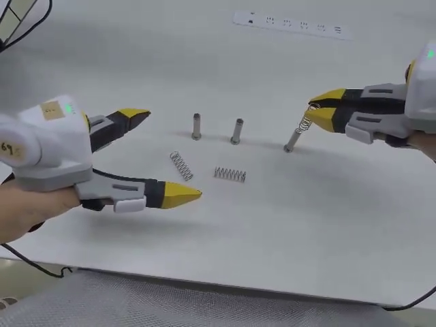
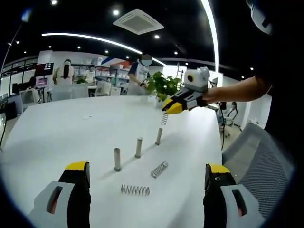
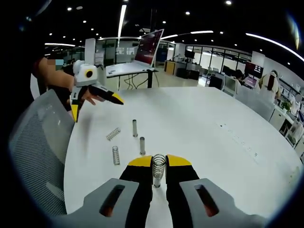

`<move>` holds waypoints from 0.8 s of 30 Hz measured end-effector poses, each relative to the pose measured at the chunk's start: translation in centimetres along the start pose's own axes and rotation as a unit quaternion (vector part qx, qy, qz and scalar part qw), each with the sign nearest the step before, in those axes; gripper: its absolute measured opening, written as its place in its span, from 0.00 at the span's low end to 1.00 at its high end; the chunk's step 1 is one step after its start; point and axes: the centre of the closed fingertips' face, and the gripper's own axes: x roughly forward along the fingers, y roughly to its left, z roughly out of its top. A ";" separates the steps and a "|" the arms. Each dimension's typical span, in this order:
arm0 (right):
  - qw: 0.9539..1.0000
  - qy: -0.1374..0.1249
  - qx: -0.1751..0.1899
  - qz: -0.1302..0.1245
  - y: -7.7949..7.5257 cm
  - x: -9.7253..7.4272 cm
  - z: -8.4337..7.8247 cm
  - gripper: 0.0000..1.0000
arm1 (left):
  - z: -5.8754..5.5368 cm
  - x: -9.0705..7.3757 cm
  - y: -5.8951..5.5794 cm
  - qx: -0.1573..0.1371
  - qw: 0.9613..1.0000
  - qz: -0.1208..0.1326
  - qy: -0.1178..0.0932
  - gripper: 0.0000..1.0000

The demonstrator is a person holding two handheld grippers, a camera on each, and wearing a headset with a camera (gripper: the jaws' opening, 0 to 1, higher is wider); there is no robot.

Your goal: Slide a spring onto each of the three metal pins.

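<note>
right yellow-tipped gripper [image 1: 319,112] pinching coiled steel spring [image 1: 306,123] on tilted silver metal pin [image 1: 292,142], two bare upright pins [image 1: 196,127] at its 9 o'clock, two loose springs [image 1: 229,174] at their 6 o'clock, left yellow-tipped gripper [image 1: 172,154] jaws wide apart

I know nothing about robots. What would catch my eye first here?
The yellow-tipped right tongs, at the right of the head view, pinch a spring over the top of a leaning metal pin. The left tongs gape wide open at the left. In the middle of the white table stand two bare pins, with two loose springs lying in front of them.
</note>
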 end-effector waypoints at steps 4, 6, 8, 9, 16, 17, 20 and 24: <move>1.000 0.000 0.002 -0.001 -0.1 0.2 -0.1 0.07 | -0.1 -0.1 0.1 -0.001 1.000 0.001 0.000 0.98; 1.000 -0.001 0.005 -0.001 -0.1 0.2 -0.1 0.07 | -0.1 -0.1 0.1 -0.005 1.000 0.001 -0.001 0.98; 1.000 0.000 0.004 -0.002 -0.2 0.3 -0.2 0.07 | -0.1 -0.1 0.1 -0.003 1.000 0.002 0.001 0.98; 1.000 0.001 0.005 -0.001 -0.2 0.3 -0.3 0.07 | -0.1 -0.1 0.1 -0.004 1.000 0.002 0.000 0.98; 1.000 0.002 0.011 -0.002 -0.3 0.6 -0.6 0.07 | -0.2 -0.2 0.3 -0.006 1.000 0.003 0.001 0.98; 1.000 0.003 0.010 -0.002 -0.3 0.6 -0.6 0.07 | -0.2 -0.2 0.3 -0.006 1.000 0.003 0.002 0.98; 1.000 0.005 0.011 -0.001 -0.3 0.7 -0.8 0.07 | -0.3 -0.2 0.3 -0.006 1.000 0.003 0.003 0.98; 1.000 0.007 0.014 -0.002 -0.3 0.8 -1.0 0.07 | -0.3 -0.3 0.3 -0.006 1.000 0.003 0.003 0.98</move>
